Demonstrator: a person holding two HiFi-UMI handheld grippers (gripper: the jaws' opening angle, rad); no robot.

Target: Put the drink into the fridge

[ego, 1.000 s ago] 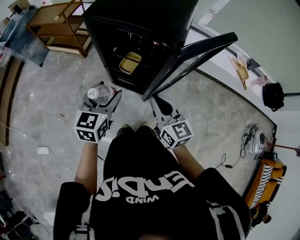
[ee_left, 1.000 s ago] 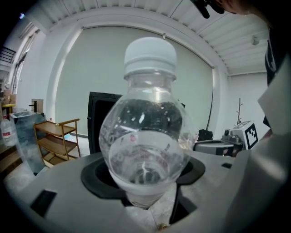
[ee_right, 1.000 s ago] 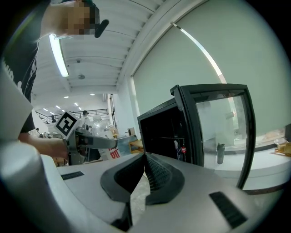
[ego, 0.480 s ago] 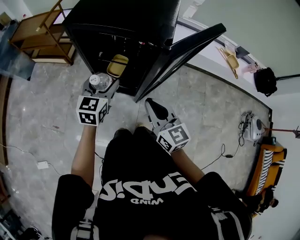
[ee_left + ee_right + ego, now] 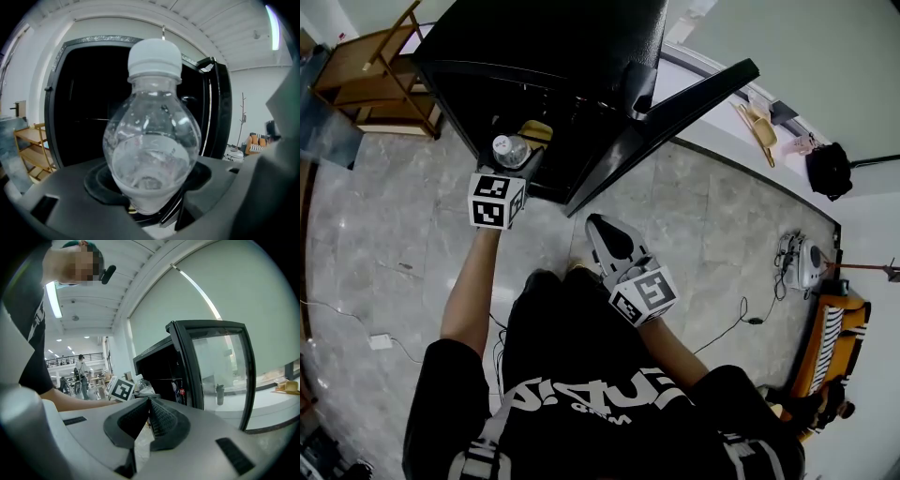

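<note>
A clear water bottle (image 5: 152, 140) with a white cap (image 5: 502, 144) is clamped upright in my left gripper (image 5: 514, 161), right at the mouth of the black fridge (image 5: 553, 56). The fridge door (image 5: 661, 122) stands swung open to the right. Dark shelves fill the inside, and a yellow container (image 5: 536, 131) sits on one just behind the bottle. My right gripper (image 5: 602, 228) hangs lower, in front of the door's edge, its jaws pressed together on nothing. In the right gripper view the open door (image 5: 220, 366) and the left gripper's marker cube (image 5: 121, 389) show ahead.
A wooden shelf rack (image 5: 370, 84) stands left of the fridge. On the grey marble floor lie a white charger (image 5: 380, 341) with cable at left and cables with a device (image 5: 797, 262) at right. A black bag (image 5: 830, 169) and an orange striped thing (image 5: 830, 337) sit near the right wall.
My left gripper has carried the bottle forward, from beside the fridge front to its open mouth. The right gripper has stayed low and drifted slightly closer to the door.
</note>
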